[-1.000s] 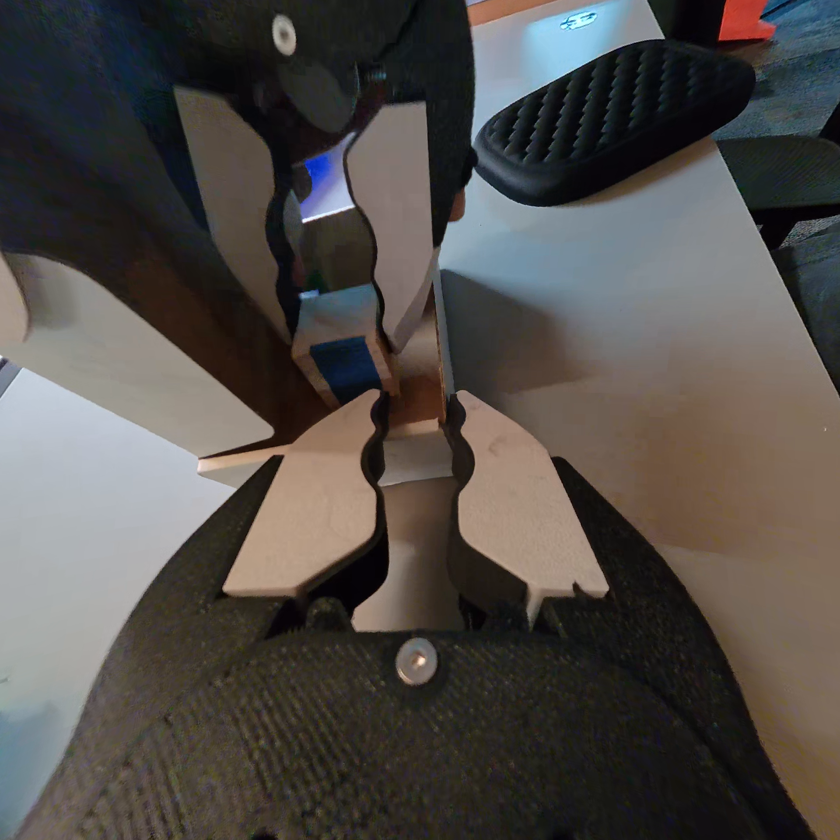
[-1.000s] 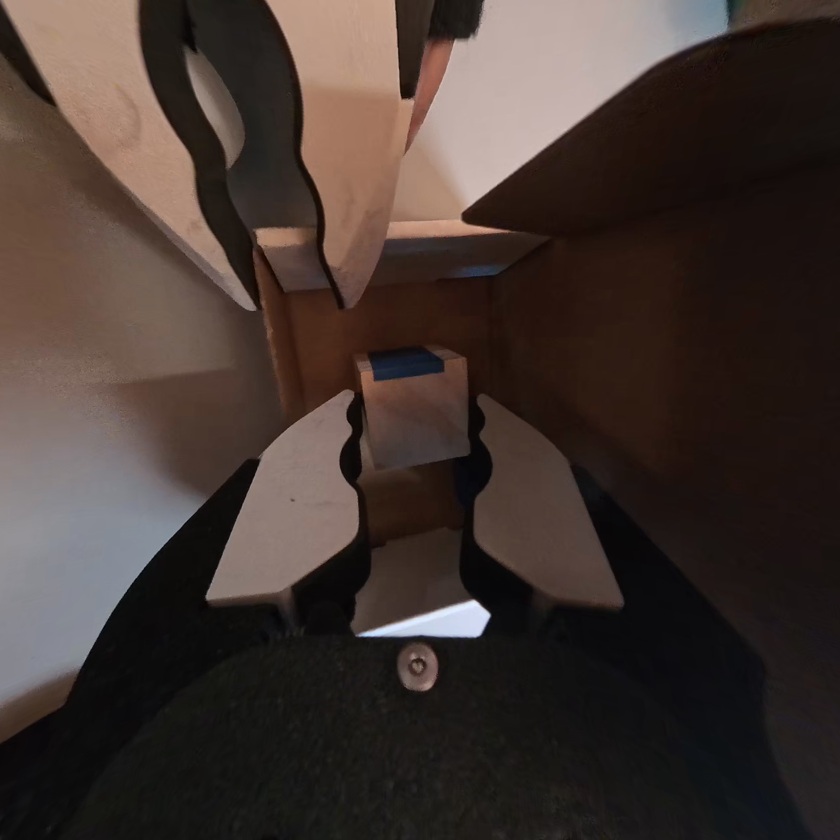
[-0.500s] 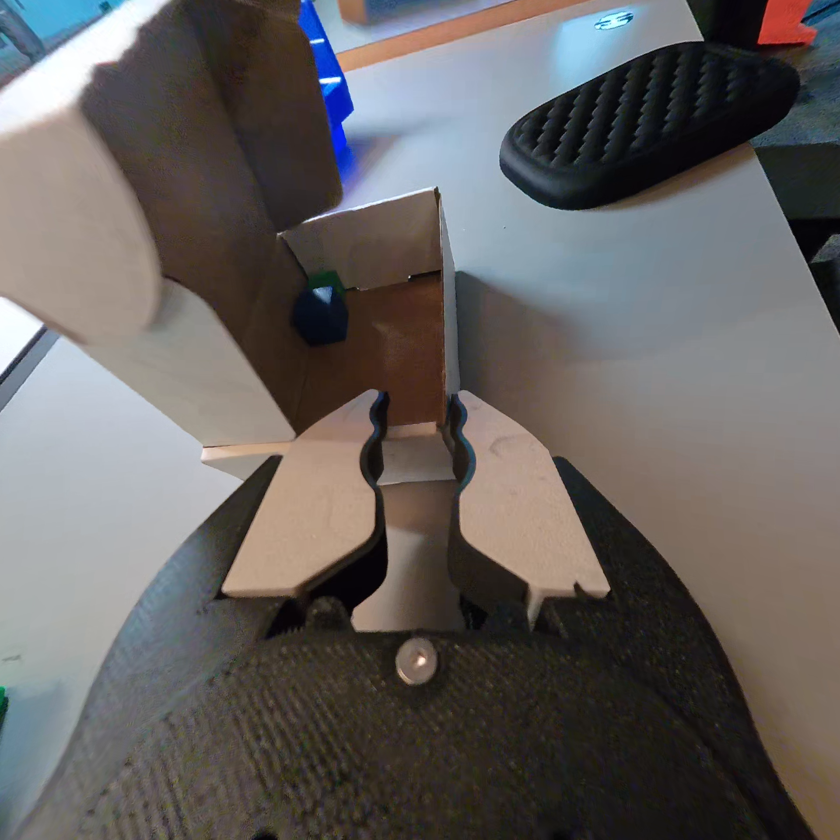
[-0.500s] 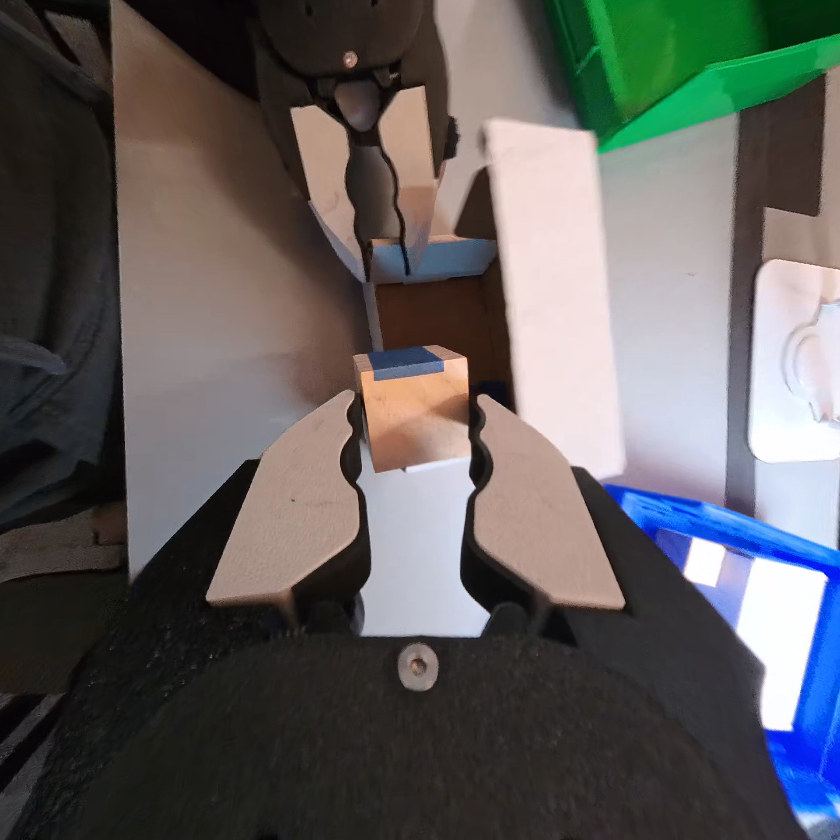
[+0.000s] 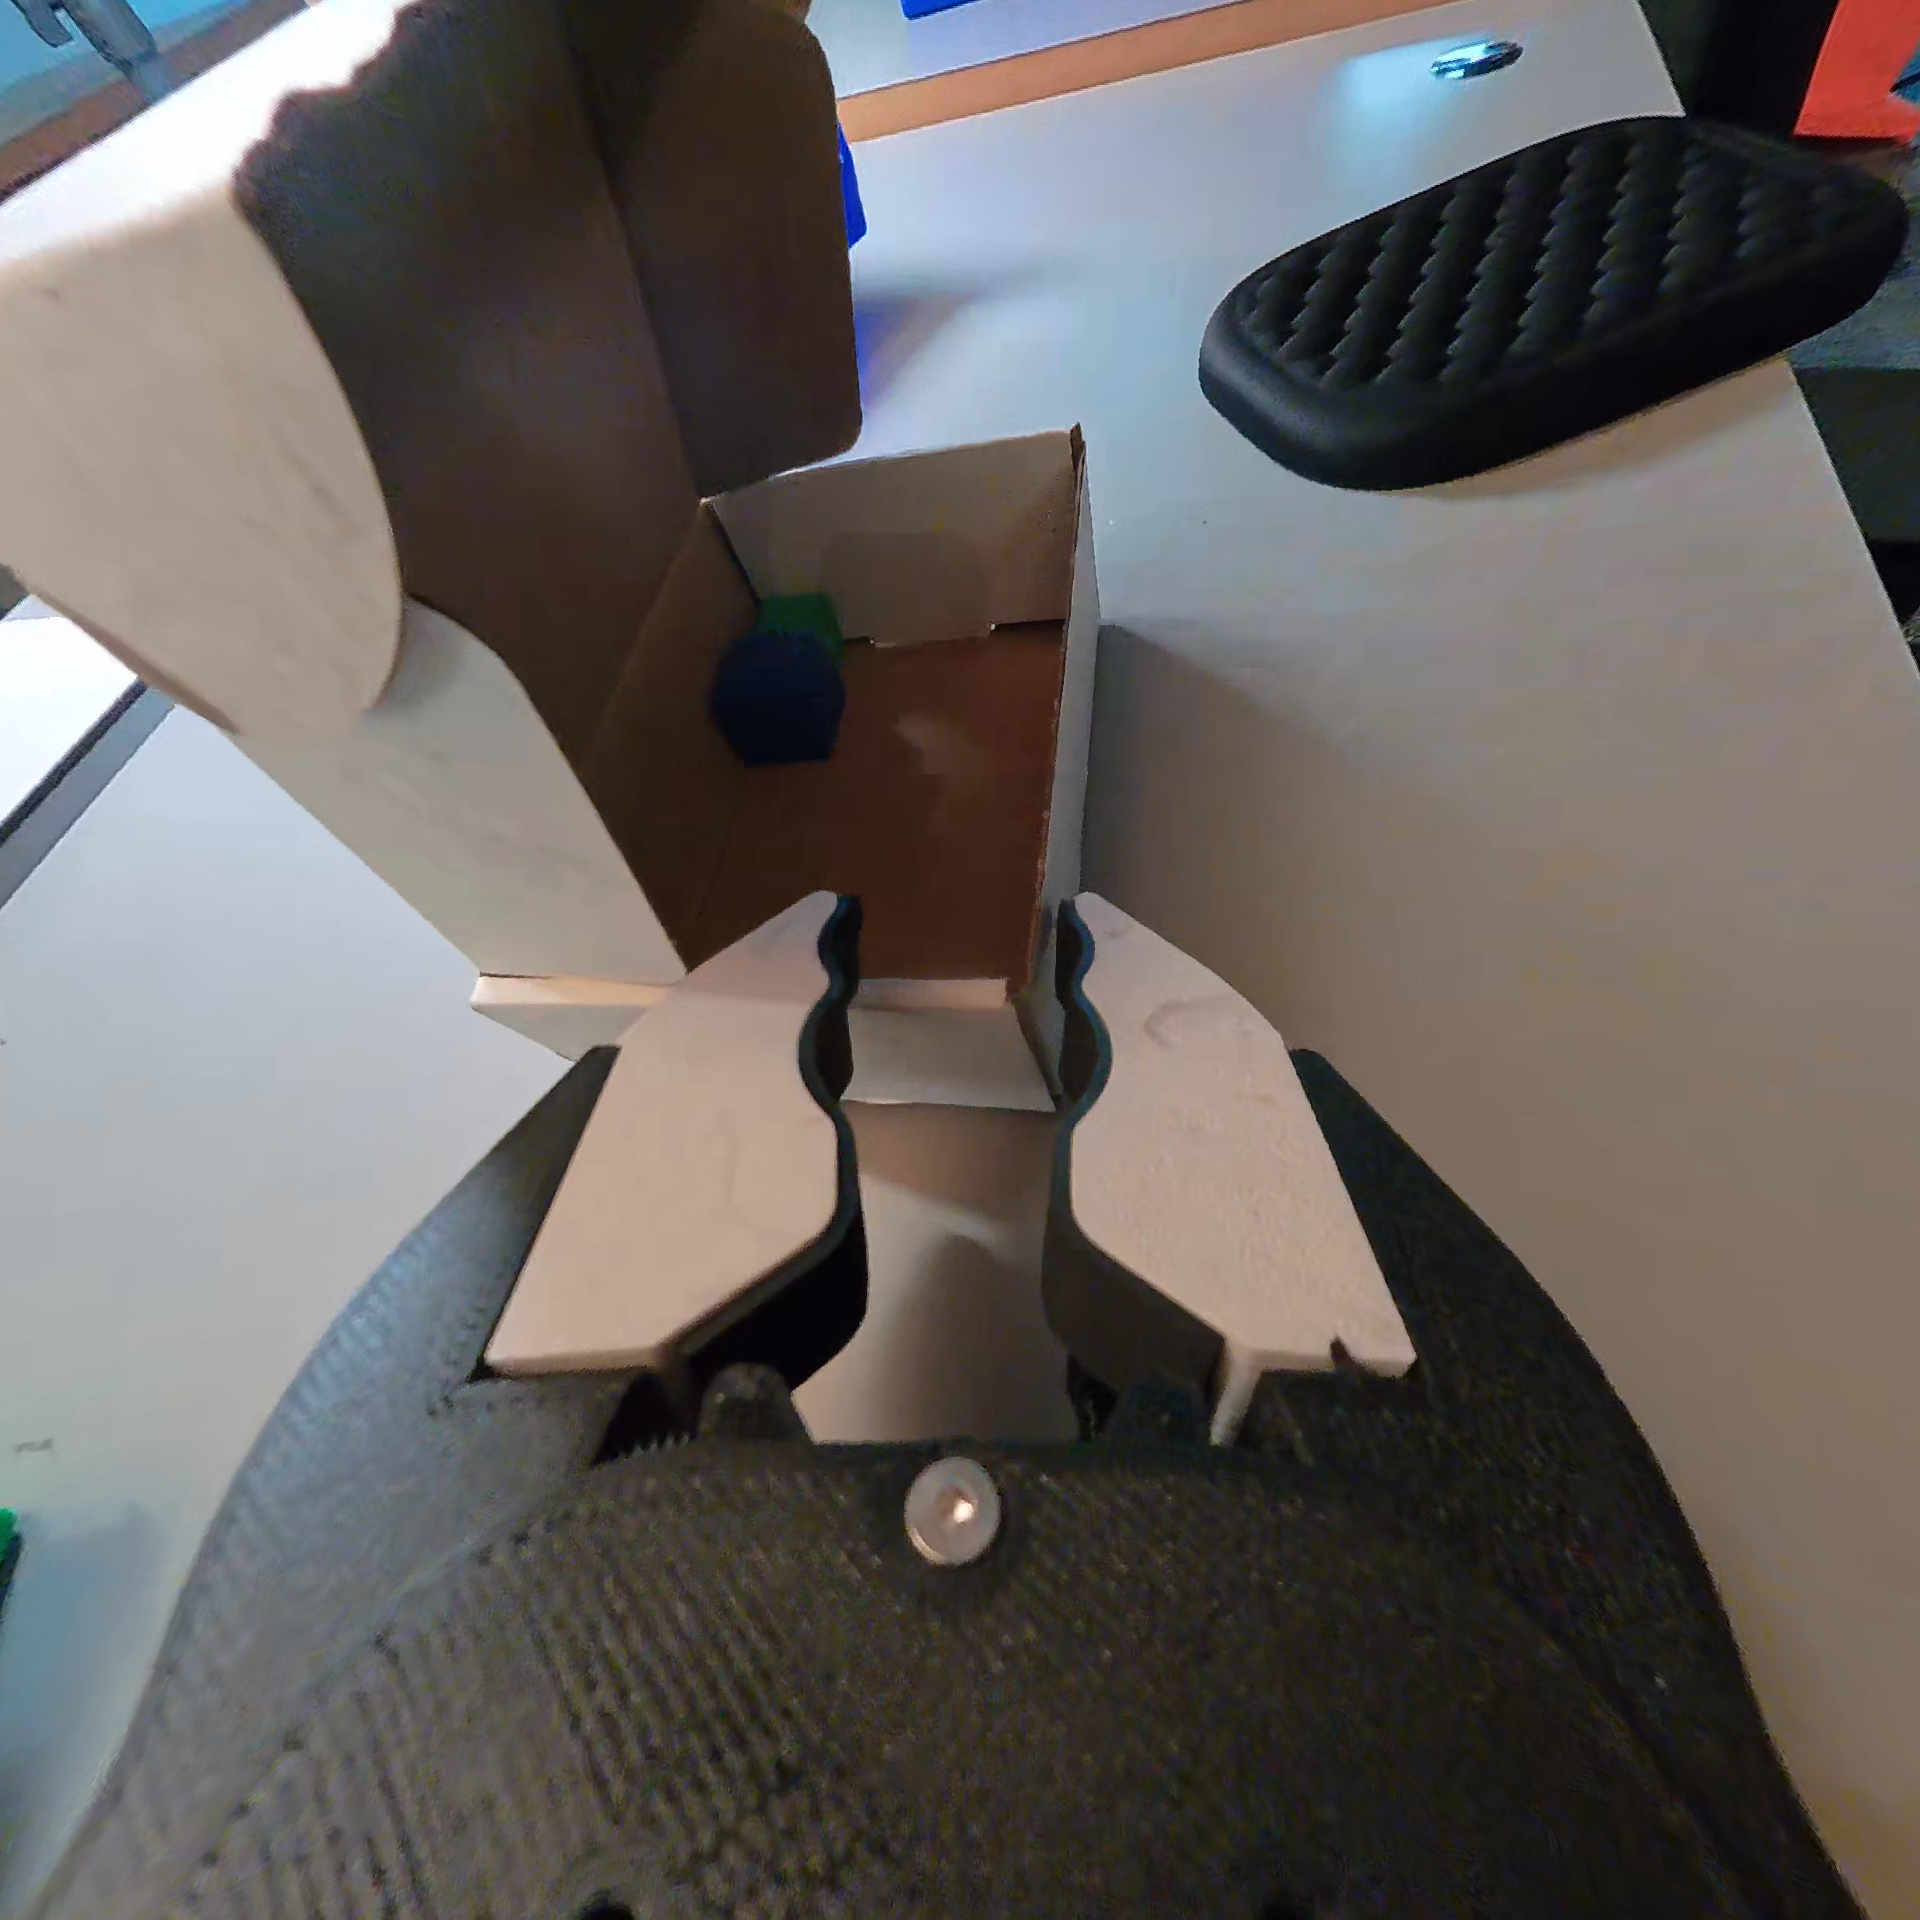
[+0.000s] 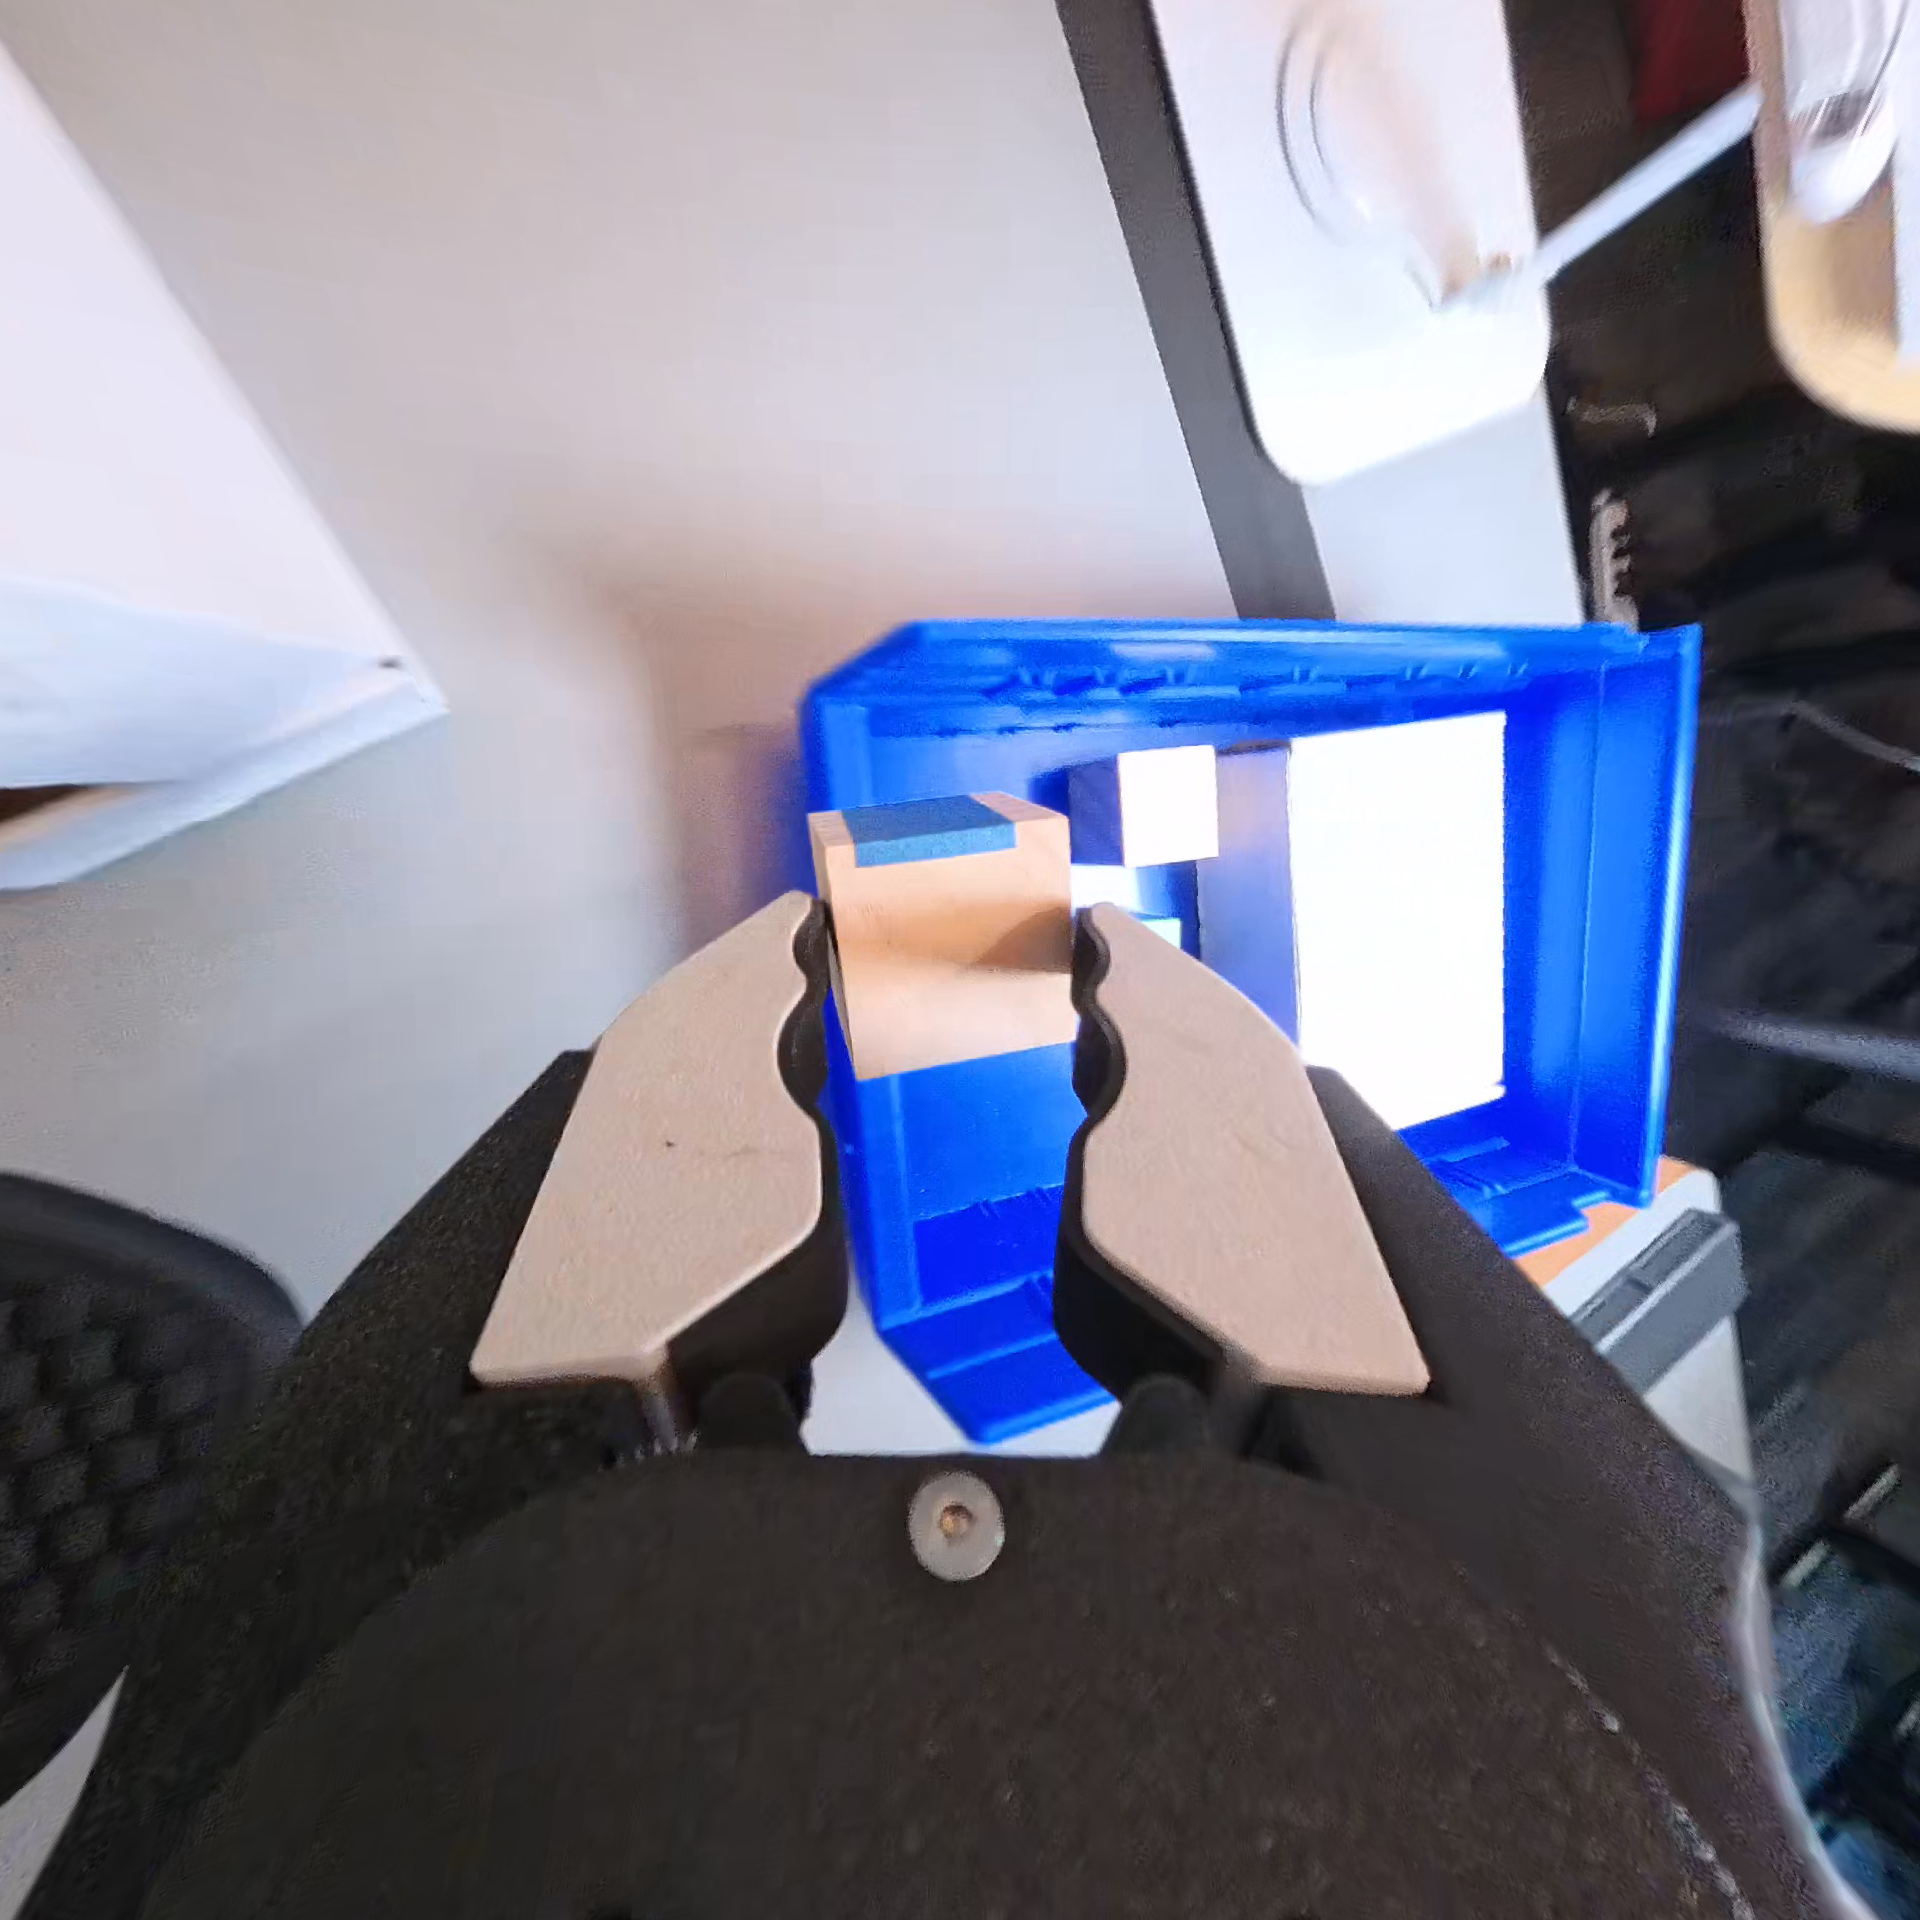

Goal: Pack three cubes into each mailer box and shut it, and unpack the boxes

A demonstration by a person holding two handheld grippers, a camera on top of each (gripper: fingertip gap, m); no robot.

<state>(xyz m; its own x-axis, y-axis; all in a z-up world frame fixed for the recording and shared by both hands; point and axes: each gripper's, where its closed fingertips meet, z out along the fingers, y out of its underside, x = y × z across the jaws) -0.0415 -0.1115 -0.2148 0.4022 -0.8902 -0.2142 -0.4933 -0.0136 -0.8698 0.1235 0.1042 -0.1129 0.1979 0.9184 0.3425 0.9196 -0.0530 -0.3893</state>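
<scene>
Left gripper (image 5: 951,925) sat at the mailer box (image 5: 1075,727), fingers part-open straddling its near front wall corner; firm pinch or not, couldn't tell. Lid was up, with a dark blue piece (image 5: 777,698) and a green one (image 5: 798,619) in the far corner. Right gripper (image 6: 951,925) was clamped on a wooden cube (image 6: 951,935) with a blue-taped top, above the blue bin (image 6: 1631,894). Cube looked light, rigid and smooth-faced: grip opposite flat sides. Cardboard wall likely flexes.

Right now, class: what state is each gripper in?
Left gripper: closed on the mailer box front wall.
Right gripper: closed on a wooden cube with a blue face.
</scene>
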